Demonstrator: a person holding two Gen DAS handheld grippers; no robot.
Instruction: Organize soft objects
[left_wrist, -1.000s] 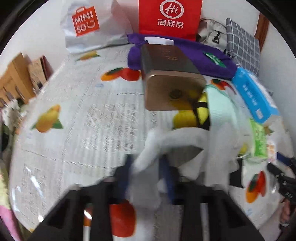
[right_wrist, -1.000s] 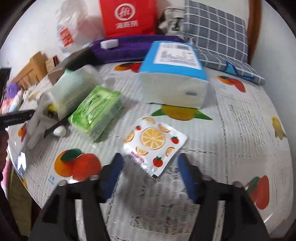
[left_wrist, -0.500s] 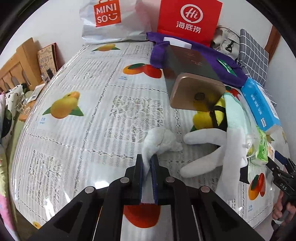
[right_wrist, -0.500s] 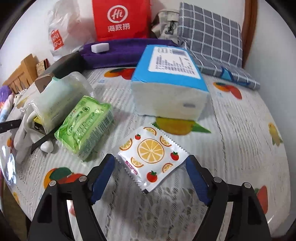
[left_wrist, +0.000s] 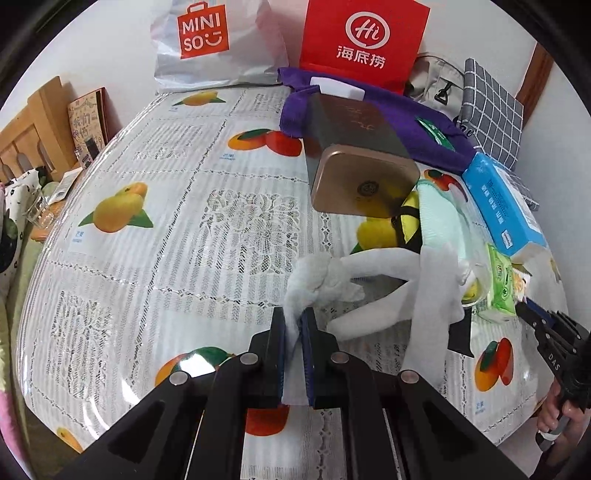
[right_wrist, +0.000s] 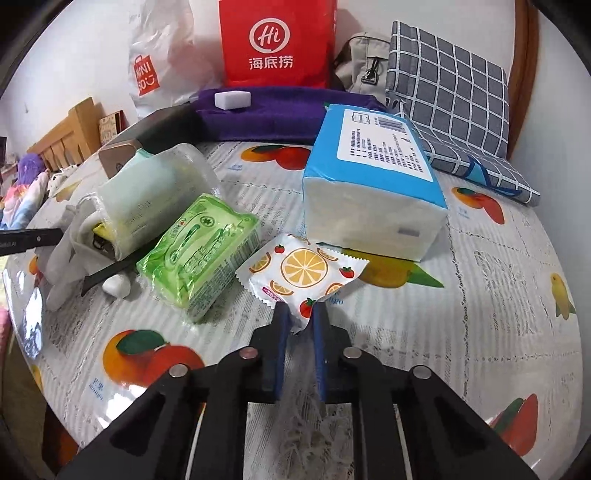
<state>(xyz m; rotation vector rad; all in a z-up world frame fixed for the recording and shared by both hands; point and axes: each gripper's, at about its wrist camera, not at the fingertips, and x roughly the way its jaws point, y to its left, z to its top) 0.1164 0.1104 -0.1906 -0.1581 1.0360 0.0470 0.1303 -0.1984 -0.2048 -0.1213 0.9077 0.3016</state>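
My left gripper (left_wrist: 294, 318) is shut on a crumpled white tissue (left_wrist: 317, 280) lying on the table beside a white and yellow plush toy (left_wrist: 384, 266). My right gripper (right_wrist: 300, 314) is shut on the near corner of a white orange-print packet (right_wrist: 301, 264). A green wet-wipe pack (right_wrist: 201, 247) lies left of the packet. A blue tissue pack (right_wrist: 373, 177) stands behind it. A clear pouch of pale green cloth (right_wrist: 147, 195) rests on the plush toy.
A gold and brown box (left_wrist: 354, 155) lies on a purple towel (left_wrist: 406, 114) at the back. A red Hi bag (left_wrist: 364, 40), a Miniso bag (left_wrist: 210, 40) and a grey checked cushion (right_wrist: 450, 96) line the wall. The fruit-print tablecloth (left_wrist: 155, 221) drops off at the near edge.
My left gripper lowered the tissue to the table and stays shut on it. My right gripper moved forward and closed on the orange-print packet's corner.
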